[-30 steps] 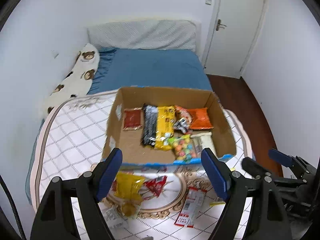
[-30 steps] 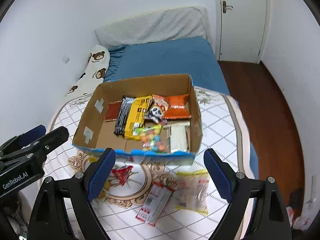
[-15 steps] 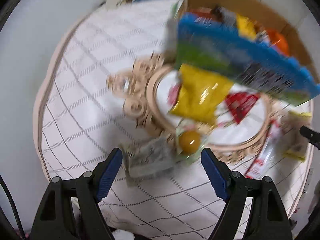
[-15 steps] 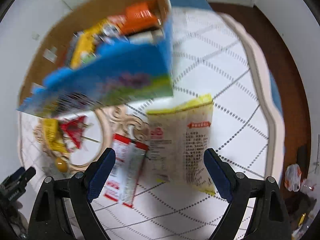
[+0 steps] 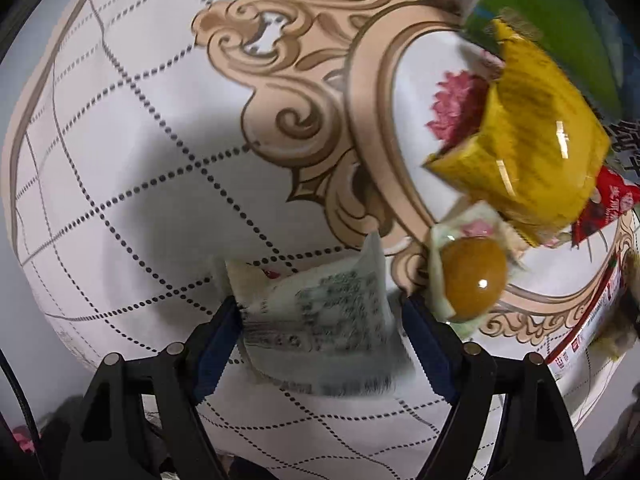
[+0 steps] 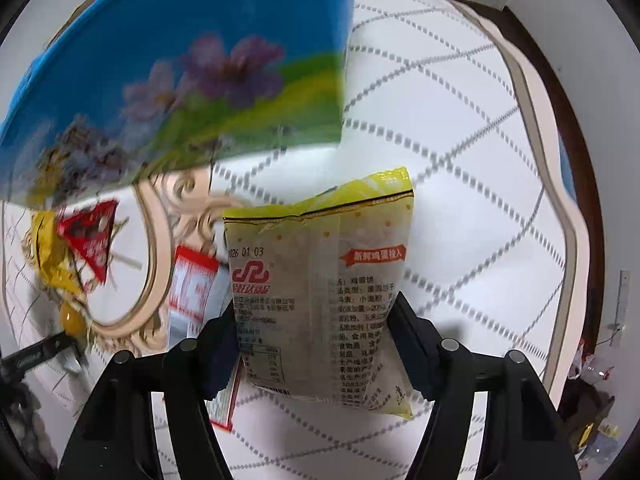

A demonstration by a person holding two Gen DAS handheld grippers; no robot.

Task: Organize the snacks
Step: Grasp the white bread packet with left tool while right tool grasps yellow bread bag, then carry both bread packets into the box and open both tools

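Note:
My left gripper [image 5: 320, 320] is low over the mat, its open jaws on either side of a small pale printed packet [image 5: 320, 320]; contact is not clear. Beside it lie a wrapped brown egg [image 5: 472, 272], a yellow packet [image 5: 532, 160] and a red packet [image 5: 608, 204]. My right gripper [image 6: 316, 320] is open with its jaws around a yellow-and-grey biscuit bag [image 6: 320, 280] lying on the mat. A red-and-white packet [image 6: 192, 292] lies left of the bag. The box's blue flowered wall [image 6: 180, 80] stands just behind.
The snacks lie on a white quilted mat [image 6: 460, 160] with a beige ornate pattern [image 5: 300, 80]. A red triangular packet [image 6: 90, 240] and a yellow packet [image 6: 48, 256] lie at the left. The left gripper shows at the lower left [image 6: 32, 356]. Wooden floor lies beyond the mat's right edge.
Both grippers have dropped from above the box to the mat in front of it. The left now straddles the pale packet, the right the biscuit bag. Jaws look narrower than before.

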